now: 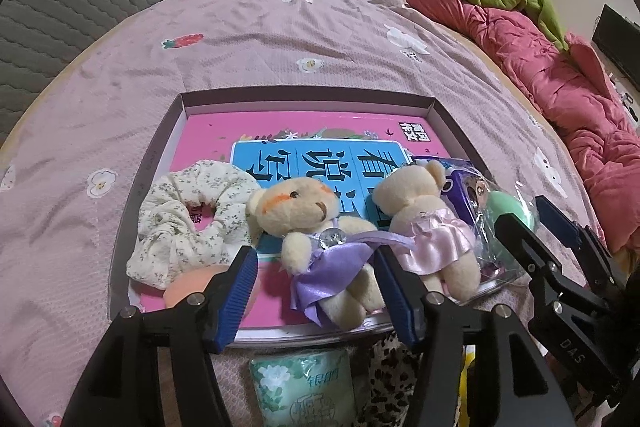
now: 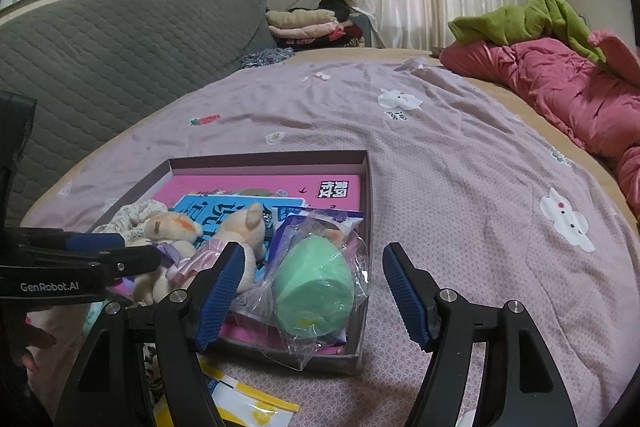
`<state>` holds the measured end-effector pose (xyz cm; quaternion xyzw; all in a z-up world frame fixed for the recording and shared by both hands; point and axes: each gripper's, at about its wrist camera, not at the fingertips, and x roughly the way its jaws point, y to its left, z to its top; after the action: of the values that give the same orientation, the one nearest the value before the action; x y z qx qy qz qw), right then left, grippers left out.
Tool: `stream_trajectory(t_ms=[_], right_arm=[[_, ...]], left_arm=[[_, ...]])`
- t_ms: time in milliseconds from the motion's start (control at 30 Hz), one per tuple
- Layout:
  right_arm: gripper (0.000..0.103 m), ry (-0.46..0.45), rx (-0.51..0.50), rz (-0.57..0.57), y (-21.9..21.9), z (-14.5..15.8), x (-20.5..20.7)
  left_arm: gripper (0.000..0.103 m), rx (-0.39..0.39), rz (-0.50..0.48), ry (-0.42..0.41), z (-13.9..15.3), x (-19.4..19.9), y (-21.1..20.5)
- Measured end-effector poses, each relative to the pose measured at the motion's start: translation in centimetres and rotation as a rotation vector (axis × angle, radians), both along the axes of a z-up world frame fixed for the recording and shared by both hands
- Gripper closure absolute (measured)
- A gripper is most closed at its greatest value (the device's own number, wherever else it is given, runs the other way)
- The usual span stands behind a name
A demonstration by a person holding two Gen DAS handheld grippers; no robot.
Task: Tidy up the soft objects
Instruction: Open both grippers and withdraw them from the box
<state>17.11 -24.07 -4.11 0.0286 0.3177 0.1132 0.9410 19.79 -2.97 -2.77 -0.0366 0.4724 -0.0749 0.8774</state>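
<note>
A shallow box (image 1: 304, 93) lies on the pink bed cover with a pink book (image 1: 208, 135) in its bottom. On the book lie a floral scrunchie (image 1: 188, 215), an orange sponge (image 1: 192, 287), a bear in a purple dress (image 1: 316, 227) and a bear in a pink dress (image 1: 424, 223). My left gripper (image 1: 318, 291) is open and straddles the purple-dressed bear's lower body without squeezing it. A green sponge in a clear bag (image 2: 316, 287) rests in the box's near right corner. My right gripper (image 2: 314, 283) hangs open around it, pads apart from it.
A tissue pack (image 1: 304, 383), a leopard-print cloth (image 1: 388, 371) and a yellow packet (image 2: 240, 399) lie in front of the box. A red quilt (image 2: 560, 87) with a green blanket (image 2: 520, 23) fills the right side. A grey padded backrest (image 2: 120, 47) is at left.
</note>
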Motion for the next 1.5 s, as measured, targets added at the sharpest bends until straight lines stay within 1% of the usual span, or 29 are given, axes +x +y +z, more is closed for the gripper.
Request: stream_trajectory(t_ms=[333,700,1067,1367,1500], right_arm=[[0.03,-0.005,0.0,0.001,0.0,0.4,-0.4],[0.03,-0.04,0.005,0.018,-0.1,1.2,-1.4],[0.029,-0.081,0.004,0.025,-0.2,2.2,-2.9],[0.029,-0.097,0.007,0.027,-0.3,2.9,-4.8],[0.029,-0.091,0.012,0.026,-0.3,3.1,-5.9]], left_arm=[[0.043,-0.018,0.011,-0.013,0.8,-0.4,0.4],[0.043,-0.03,0.013,-0.03,1.6,-1.4,0.6],[0.042,-0.053,0.055,-0.039,2.8,-3.0,2.8],[0.042,-0.034,0.062,-0.036,3.2,-4.7,3.7],[0.042,-0.036,0.061,-0.031,3.2,-5.6,3.8]])
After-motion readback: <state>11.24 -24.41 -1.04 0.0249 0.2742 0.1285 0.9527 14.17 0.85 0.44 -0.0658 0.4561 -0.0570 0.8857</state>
